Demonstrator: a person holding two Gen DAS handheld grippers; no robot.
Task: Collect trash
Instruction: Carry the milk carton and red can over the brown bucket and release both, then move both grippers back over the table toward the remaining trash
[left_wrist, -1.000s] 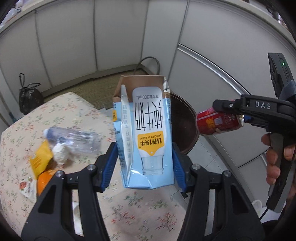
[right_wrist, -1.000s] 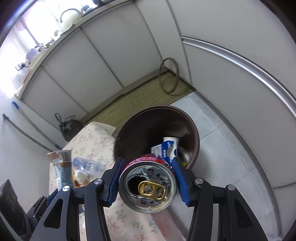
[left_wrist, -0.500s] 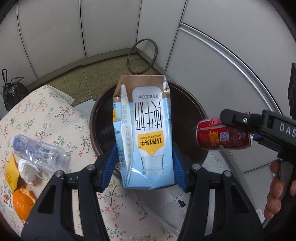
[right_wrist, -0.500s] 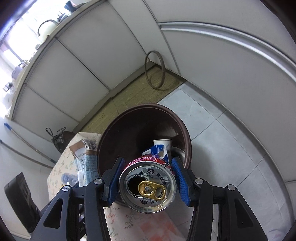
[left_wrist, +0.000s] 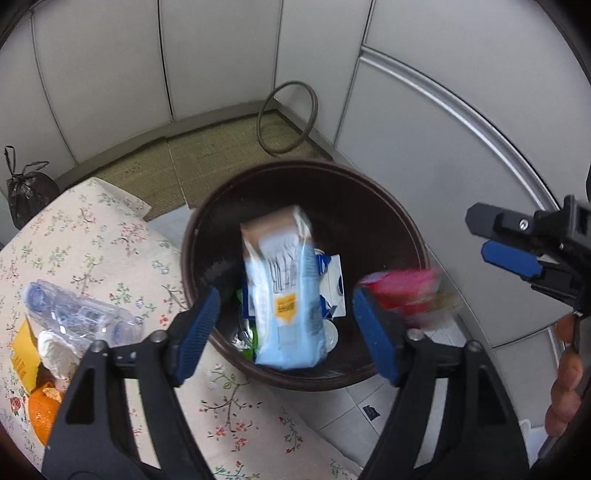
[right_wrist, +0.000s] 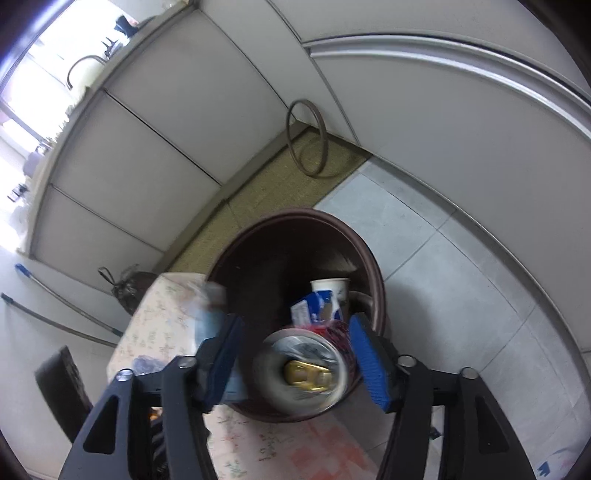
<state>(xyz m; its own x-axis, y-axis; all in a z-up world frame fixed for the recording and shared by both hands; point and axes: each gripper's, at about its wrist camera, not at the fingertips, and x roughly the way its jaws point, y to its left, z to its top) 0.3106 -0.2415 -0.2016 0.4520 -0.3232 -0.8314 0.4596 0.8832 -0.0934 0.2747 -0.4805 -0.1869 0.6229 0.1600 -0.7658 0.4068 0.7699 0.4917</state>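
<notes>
A dark brown round bin (left_wrist: 402, 221) stands on the floor beside the table; it also shows in the right wrist view (right_wrist: 373, 266). My left gripper (left_wrist: 288, 325) is open, and the light blue milk carton (left_wrist: 284, 291) is blurred, free between its jaws, falling into the bin. My right gripper (right_wrist: 295, 358) is open; the red soda can (right_wrist: 306, 365) is blurred and loose between its pads, dropping toward the bin. The can shows as a red blur in the left wrist view (left_wrist: 402, 291). A white paper cup (right_wrist: 330, 291) and a blue-white carton (right_wrist: 314, 306) lie in the bin.
The table with a floral cloth (left_wrist: 85, 240) holds a crushed clear bottle (left_wrist: 77, 310), a white crumpled wad (left_wrist: 55, 350), a yellow wrapper (left_wrist: 22, 354) and orange peel (left_wrist: 40, 410). A black bag (left_wrist: 26, 192) and a ring (left_wrist: 288, 118) are by the cabinets.
Both grippers opened over the bin. The milk carton left my left gripper and the soda can left my right gripper; both are falling. Both cameras moved closer above the bin.
</notes>
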